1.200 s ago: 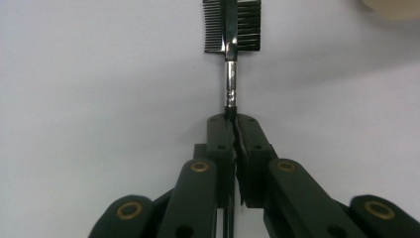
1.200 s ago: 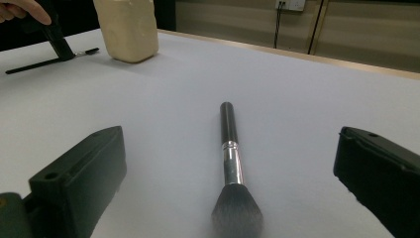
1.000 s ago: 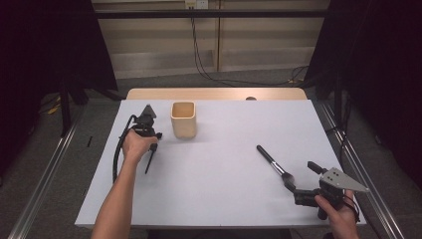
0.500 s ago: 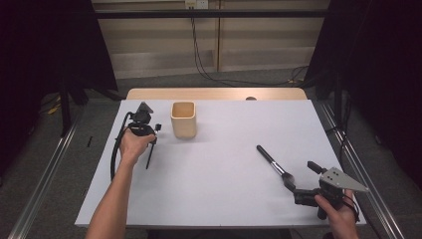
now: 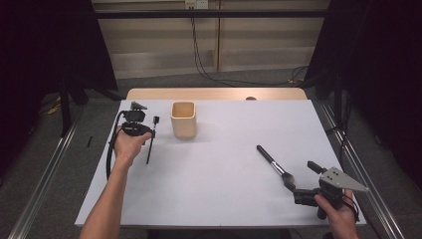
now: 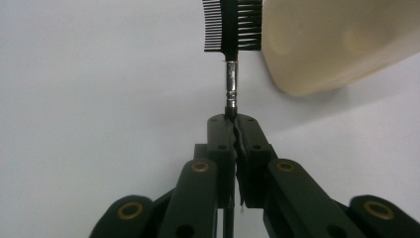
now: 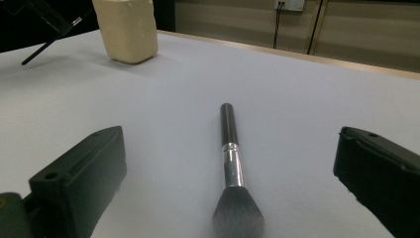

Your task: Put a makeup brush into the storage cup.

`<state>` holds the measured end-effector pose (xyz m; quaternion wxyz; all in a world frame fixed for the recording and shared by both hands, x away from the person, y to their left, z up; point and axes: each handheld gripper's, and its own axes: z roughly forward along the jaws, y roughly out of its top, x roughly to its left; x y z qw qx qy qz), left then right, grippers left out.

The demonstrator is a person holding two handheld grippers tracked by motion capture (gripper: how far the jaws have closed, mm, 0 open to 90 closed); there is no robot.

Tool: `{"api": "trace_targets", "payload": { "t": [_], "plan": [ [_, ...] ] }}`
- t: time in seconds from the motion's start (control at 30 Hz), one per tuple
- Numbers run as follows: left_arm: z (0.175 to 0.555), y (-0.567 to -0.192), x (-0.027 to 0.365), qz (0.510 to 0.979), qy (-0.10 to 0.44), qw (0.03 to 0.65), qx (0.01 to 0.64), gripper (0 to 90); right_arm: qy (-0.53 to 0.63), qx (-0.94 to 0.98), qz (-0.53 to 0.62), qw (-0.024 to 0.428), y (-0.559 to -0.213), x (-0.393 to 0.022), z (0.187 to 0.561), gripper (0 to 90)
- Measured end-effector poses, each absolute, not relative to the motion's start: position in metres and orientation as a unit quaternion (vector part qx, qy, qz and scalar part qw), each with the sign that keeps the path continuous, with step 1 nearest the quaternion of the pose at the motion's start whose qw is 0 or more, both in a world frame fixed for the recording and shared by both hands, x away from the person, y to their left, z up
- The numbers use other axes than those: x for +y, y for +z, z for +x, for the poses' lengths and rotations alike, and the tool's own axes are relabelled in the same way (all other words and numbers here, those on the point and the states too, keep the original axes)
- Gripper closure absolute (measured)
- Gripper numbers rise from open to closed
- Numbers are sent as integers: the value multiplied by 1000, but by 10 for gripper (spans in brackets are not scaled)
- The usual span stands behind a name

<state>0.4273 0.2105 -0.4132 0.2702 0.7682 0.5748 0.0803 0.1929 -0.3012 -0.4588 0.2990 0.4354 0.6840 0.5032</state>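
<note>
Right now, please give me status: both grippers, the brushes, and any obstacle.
Left gripper shut on comb brush, beside beige cup. Right gripper open, powder brush flat on the table between its jaws, not gripped. Nothing in the way.

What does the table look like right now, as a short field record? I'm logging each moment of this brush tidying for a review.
left gripper: shut on the comb brush, lifted near the cup
comb brush: thin handle clamped between the jaws, comb head pointing away from the gripper
cup: beige, upright, open top, standing at the far left of the table
right gripper: open, jaws wide either side of the makeup brush, not touching it
makeup brush: lying flat on the table, bristles toward the right gripper
</note>
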Motion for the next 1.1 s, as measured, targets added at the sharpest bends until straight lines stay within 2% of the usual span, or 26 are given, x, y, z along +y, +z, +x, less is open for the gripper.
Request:
{"api": "trace_targets", "payload": {
  "t": [1.1],
  "plan": [
    [386,-393,225,714,178,444,511,863,504,682,437,301,-459,-302,193,0]
  ]
}}
